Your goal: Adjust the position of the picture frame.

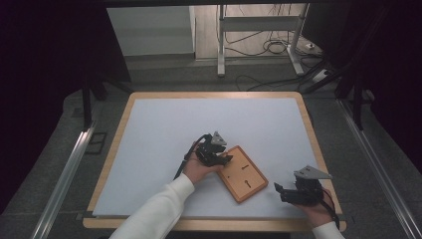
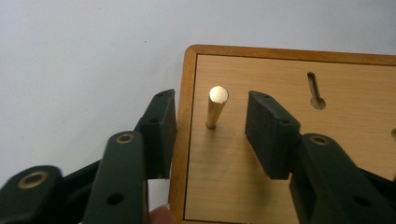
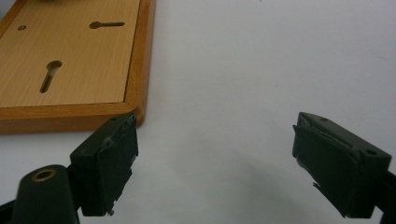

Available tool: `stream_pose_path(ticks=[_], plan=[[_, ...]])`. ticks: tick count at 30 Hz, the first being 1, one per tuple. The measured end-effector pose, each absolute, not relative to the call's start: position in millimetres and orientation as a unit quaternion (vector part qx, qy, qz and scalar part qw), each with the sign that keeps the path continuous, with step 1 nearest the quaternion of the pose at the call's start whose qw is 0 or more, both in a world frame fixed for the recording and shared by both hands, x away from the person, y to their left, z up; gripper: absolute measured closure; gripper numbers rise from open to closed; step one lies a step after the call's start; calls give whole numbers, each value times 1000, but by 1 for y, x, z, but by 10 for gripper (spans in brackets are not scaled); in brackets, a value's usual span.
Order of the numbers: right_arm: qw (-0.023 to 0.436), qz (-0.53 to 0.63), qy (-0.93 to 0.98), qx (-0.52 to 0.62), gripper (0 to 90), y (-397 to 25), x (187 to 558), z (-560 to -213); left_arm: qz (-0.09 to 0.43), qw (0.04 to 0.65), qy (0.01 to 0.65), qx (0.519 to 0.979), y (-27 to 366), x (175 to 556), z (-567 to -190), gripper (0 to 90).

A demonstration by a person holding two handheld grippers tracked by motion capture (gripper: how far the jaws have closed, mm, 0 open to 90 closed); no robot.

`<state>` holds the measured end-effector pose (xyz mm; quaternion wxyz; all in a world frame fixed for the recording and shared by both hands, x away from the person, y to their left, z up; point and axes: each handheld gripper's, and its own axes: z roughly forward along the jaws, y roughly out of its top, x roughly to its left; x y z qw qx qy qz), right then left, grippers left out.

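The desk (image 1: 149,129) is the biggest thing here, a wide white top with a pale wood rim, and everything below is placed against the wooden board lying on it.

The wooden board (image 1: 242,174) is a flat rectangular panel with a darker raised frame. It rests on the desk's near half, right of centre, turned at an angle to the desk's edges. Two keyhole-shaped slots are cut into its face, and the right gripper view also shows a small round hole near a far corner.

The left tool (image 1: 219,158) is at the board's upper-left corner, held in a hand with a white sleeve. In the left gripper view (image 2: 211,122) its jaws stand apart, one outside the board's frame over the white top, the other over the board's face. They touch nothing.

The right tool (image 1: 280,191) is off the board's lower-right end, near but clear of it, over the white top. In the right gripper view (image 3: 212,161) its jaws are spread wide with bare desk between them, and the board's corner lies just beyond the left jaw.

The peg (image 2: 216,107), a small brass-coloured pin with a pale rounded top, stands upright in the board close to its corner, between the left tool's jaws and clear of both.
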<state>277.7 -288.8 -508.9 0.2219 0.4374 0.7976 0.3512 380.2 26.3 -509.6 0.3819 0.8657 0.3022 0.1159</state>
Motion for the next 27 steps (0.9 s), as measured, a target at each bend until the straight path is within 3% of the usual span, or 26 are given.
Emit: stream_pose_path(ticks=[14, 17, 27], plan=[[223, 352, 798, 436, 145, -288, 278, -509, 111, 389, 304, 862, 22, 383, -514, 741], [223, 351, 799, 435, 146, -288, 278, -509, 111, 393, 304, 861, 23, 384, -514, 826], [224, 351, 799, 433, 145, -288, 278, -509, 88, 407, 311, 854, 27, 387, -514, 837]])
